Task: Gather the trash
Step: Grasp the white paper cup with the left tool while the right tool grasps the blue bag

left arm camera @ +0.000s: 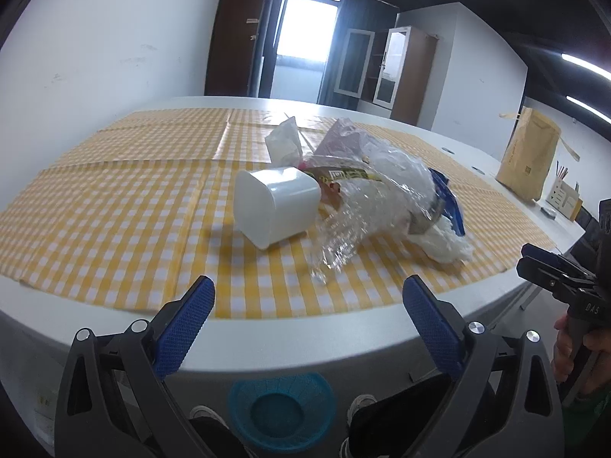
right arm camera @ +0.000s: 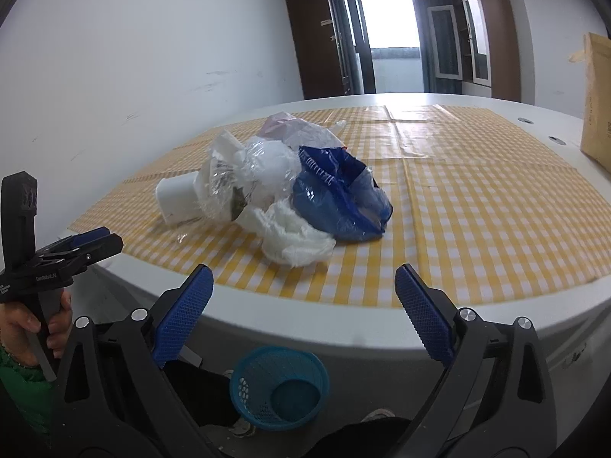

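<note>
A heap of trash lies on the yellow checked tablecloth (left arm camera: 114,206): a white plastic cup (left arm camera: 273,206) on its side, crumpled clear wrap (left arm camera: 382,194), a blue plastic bag (right arm camera: 340,198), white tissue (right arm camera: 294,236) and a pinkish bag (left arm camera: 340,137). A blue mesh basket (left arm camera: 280,406) stands on the floor below the table edge, also in the right wrist view (right arm camera: 280,387). My left gripper (left arm camera: 309,316) is open and empty, short of the table edge. My right gripper (right arm camera: 303,305) is open and empty, likewise before the edge.
A brown paper bag (left arm camera: 529,156) stands at the table's far right with a small box (left arm camera: 565,200) beside it. The white table rim (right arm camera: 343,328) curves in front of both grippers. Cabinets and a window are behind.
</note>
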A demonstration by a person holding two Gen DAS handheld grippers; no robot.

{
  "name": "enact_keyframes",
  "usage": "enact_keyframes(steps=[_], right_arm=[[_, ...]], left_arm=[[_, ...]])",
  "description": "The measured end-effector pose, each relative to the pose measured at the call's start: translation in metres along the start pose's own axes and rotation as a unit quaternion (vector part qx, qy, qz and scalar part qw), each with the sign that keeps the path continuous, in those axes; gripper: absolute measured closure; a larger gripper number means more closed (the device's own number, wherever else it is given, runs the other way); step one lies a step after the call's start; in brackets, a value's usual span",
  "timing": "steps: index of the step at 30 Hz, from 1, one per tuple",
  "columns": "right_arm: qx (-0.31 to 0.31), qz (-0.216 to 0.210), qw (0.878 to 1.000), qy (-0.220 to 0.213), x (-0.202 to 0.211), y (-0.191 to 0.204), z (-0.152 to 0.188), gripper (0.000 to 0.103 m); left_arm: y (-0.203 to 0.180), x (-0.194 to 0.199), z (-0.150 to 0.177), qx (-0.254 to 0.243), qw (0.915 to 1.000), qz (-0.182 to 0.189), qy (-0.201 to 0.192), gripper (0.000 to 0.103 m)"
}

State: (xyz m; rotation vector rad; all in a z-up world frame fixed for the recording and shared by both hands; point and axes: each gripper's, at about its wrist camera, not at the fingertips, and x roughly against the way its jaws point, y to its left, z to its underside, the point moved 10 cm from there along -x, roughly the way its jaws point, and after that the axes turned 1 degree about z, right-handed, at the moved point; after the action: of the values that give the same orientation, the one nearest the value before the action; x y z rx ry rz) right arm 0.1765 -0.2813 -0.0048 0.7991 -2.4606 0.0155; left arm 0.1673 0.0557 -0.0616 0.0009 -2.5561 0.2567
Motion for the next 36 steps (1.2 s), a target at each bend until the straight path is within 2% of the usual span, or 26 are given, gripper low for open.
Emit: enact_keyframes(steps=[9, 15, 19, 22, 25, 27, 28, 30, 31, 34, 35, 36], right_arm=[[0.006, -0.005, 1.000, 0.024, -0.038, -0.010, -0.024, 0.017], [0.014, -0.015, 0.999, 0.041, -0.060, -0.009, -0.039, 0.022], [0.014, -0.022, 0.998, 0.055, -0.073, -0.010, -0.046, 0.029], [0.023, -0.016, 0.997, 0.067, -0.081, -0.009, -0.045, 0.039], [0.023, -0.022, 0.996, 0.079, -0.088, -0.008, -0.043, 0.047], [0.022, -0.019, 0.996, 0.080, -0.089, -0.008, -0.041, 0.055], [0.023, -0.019, 0.996, 0.082, -0.090, -0.008, -0.040, 0.062], [0.025, -0.019, 0.996, 0.082, -0.091, -0.009, -0.039, 0.071], [0.028, -0.019, 0.996, 0.081, -0.091, -0.008, -0.039, 0.079], [0.032, -0.014, 0.997, 0.071, -0.087, -0.008, -0.040, 0.086], [0.031, -0.011, 0.997, 0.066, -0.085, -0.009, -0.041, 0.099], [0.030, -0.009, 0.998, 0.061, -0.082, -0.010, -0.042, 0.099]], left_arm=[[0.011, -0.035, -0.020, 0.003, 0.9998, 0.002, 0.019, 0.013], [0.015, -0.058, -0.027, 0.006, 0.9993, 0.006, 0.038, 0.023], [0.014, -0.069, -0.038, -0.003, 0.9992, 0.009, 0.040, 0.027], [0.015, -0.078, -0.040, -0.001, 0.9987, 0.015, 0.050, 0.033], [0.008, -0.088, -0.039, 0.004, 0.9972, 0.041, 0.063, 0.048], [0.003, -0.091, -0.039, -0.003, 0.9969, 0.045, 0.065, 0.070], [0.000, -0.092, -0.039, -0.006, 0.9968, 0.046, 0.064, 0.076], [-0.004, -0.092, -0.039, -0.009, 0.9968, 0.049, 0.062, 0.098], [-0.006, -0.091, -0.039, -0.012, 0.9970, 0.048, 0.060, 0.099], [-0.010, -0.085, -0.042, -0.017, 0.9982, 0.038, 0.043, 0.100], [-0.010, -0.084, -0.043, -0.016, 0.9984, 0.037, 0.041, 0.100], [-0.010, -0.082, -0.044, -0.015, 0.9986, 0.035, 0.037, 0.100]])
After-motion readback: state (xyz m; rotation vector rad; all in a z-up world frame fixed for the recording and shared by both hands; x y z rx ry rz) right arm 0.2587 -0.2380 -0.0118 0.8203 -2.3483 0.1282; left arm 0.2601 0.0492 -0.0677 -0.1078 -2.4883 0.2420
